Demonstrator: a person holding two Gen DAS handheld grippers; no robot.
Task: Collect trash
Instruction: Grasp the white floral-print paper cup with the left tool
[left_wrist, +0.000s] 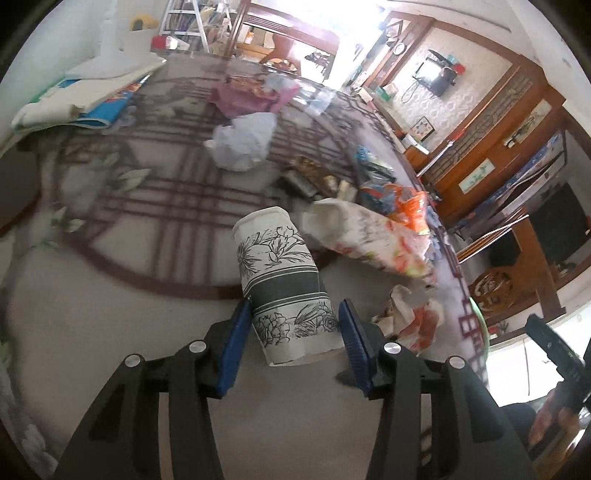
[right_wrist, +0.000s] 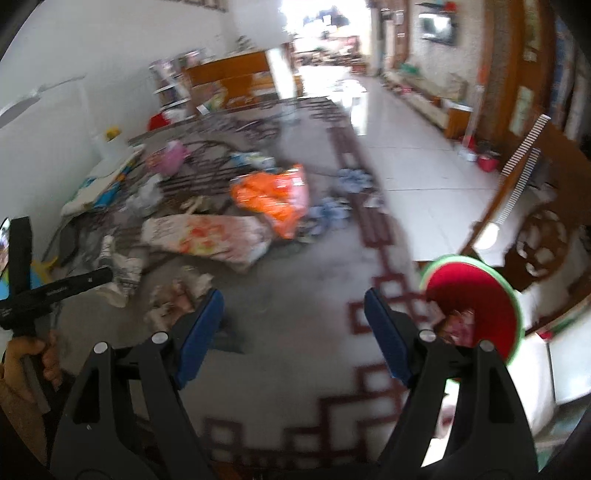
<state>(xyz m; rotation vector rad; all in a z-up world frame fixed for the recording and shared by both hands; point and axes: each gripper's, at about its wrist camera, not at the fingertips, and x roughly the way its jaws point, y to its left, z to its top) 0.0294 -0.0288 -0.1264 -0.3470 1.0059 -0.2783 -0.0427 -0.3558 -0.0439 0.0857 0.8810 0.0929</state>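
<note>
The left tongs (left_wrist: 293, 328) sit around a crumpled white paper cup printed with black line-drawn flowers and a dark grey band (left_wrist: 284, 280). The left blue pad touches the cup's side, while the right pad stands just clear of it, so the cup lies between parted fingers rather than firmly clamped. The cup tilts, its open mouth pointing away, over a grey carpet with a dark red lattice pattern (left_wrist: 129, 295).

Just beside the cup lies a flattened white paper carton with orange and green floral print (left_wrist: 373, 236), and near it a crumpled floral paper scrap (left_wrist: 410, 321). Farther off rest a white plastic bag (left_wrist: 243, 142) and an orange foil snack wrapper (left_wrist: 406, 206).

In the right wrist view, the right tongs (right_wrist: 293, 325) are apart and hold nothing, hovering above the carpet. To their right sits a round red bin with a green rim (right_wrist: 476, 306), some pinkish scraps inside it. That view is blurred.
</note>
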